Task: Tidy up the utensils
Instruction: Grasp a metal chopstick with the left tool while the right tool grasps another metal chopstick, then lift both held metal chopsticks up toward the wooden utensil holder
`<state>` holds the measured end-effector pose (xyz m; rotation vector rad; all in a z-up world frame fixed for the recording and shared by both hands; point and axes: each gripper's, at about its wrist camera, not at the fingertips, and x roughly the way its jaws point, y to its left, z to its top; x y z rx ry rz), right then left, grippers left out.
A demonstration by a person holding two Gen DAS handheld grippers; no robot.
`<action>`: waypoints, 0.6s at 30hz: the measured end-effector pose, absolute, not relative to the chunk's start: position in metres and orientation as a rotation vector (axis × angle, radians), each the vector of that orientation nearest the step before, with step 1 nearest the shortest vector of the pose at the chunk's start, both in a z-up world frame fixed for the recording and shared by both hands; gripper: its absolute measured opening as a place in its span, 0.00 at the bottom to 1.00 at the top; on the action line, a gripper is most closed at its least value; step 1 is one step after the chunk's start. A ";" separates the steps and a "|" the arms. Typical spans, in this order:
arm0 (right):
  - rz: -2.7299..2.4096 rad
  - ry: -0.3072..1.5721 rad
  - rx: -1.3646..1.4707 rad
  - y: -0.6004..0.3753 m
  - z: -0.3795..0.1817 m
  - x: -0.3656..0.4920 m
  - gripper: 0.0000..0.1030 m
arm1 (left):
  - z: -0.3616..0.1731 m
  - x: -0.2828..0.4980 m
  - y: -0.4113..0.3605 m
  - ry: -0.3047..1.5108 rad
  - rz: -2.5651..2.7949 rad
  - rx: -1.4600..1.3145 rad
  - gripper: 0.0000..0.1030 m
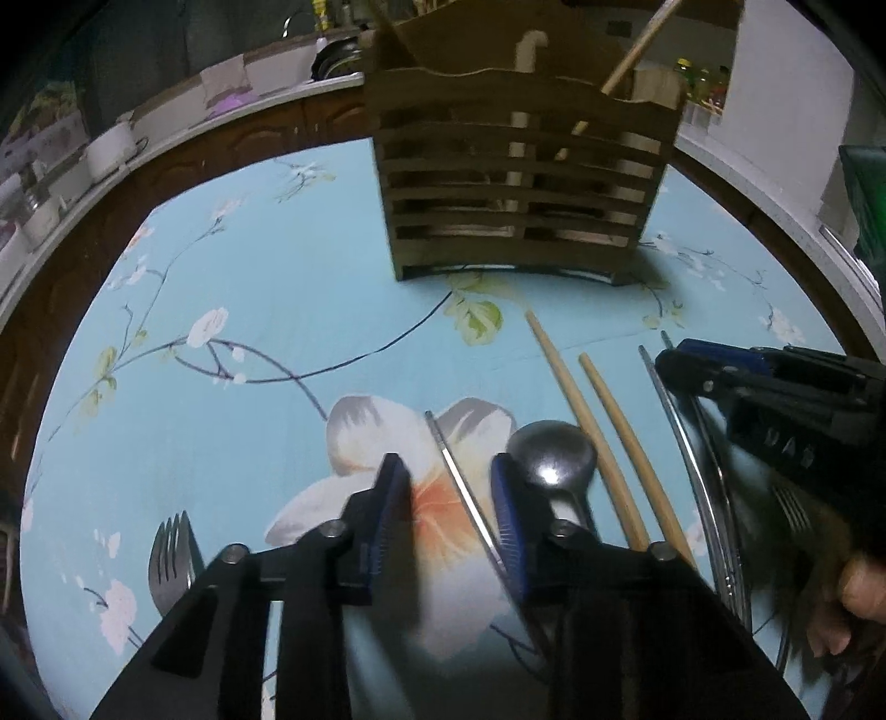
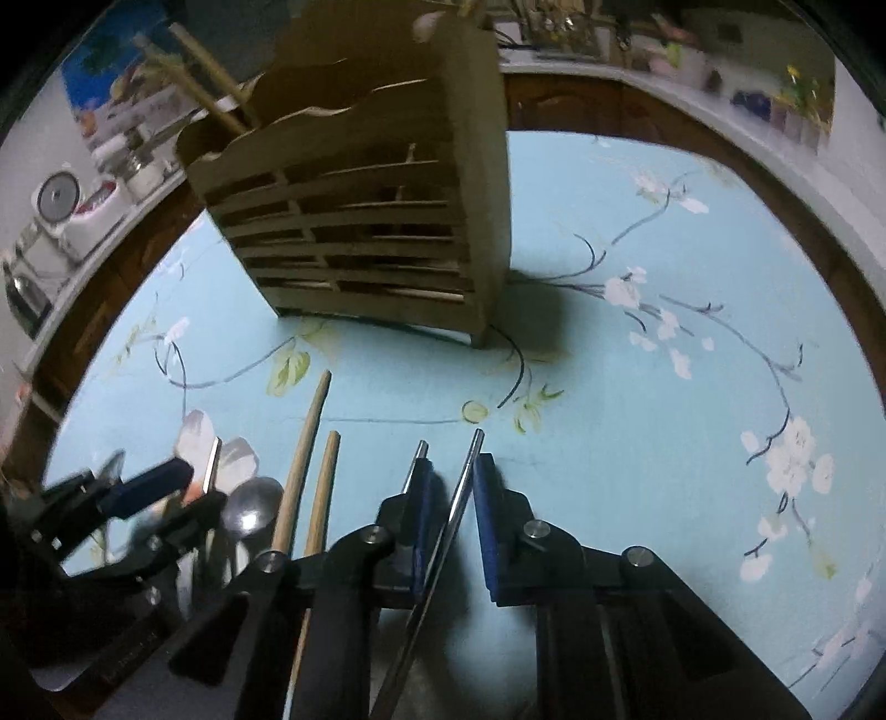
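Note:
On the blue flowered tablecloth [image 1: 266,288] lie a metal chopstick [image 1: 462,479], a steel spoon [image 1: 554,459], two wooden chopsticks [image 1: 576,415] and a fork [image 1: 174,554]. My left gripper [image 1: 449,484] is open, low over the cloth, with that metal chopstick lying loose between its blue pads, nearer the right one. My right gripper [image 2: 454,487] is shut on a second metal chopstick [image 2: 462,498], which crosses slantwise from the right pad's tip to the left pad's base. A third metal tip [image 2: 421,447] pokes out past its left finger. The slatted wooden holder [image 1: 520,183] stands behind.
The holder [image 2: 360,221] has a wooden chopstick [image 1: 637,50] and a pale handle [image 1: 526,50] in it. A hand [image 1: 858,587] holds the right gripper [image 1: 673,363] at the right edge. A kitchen counter [image 1: 166,111] with cups and jars rings the table.

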<state>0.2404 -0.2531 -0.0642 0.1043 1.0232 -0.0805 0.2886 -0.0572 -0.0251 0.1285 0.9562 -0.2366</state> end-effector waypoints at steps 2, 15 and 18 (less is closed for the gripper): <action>-0.095 1.015 0.112 -0.255 -0.064 0.239 0.09 | -0.026 0.288 -0.063 0.950 -0.255 0.151 0.08; -0.013 0.906 0.309 -0.266 -0.024 0.202 0.05 | 0.010 0.269 -0.027 0.917 -0.371 -0.004 0.03; 0.009 0.849 0.303 -0.258 0.002 0.187 0.05 | 0.033 0.254 -0.011 0.870 -0.398 -0.052 0.03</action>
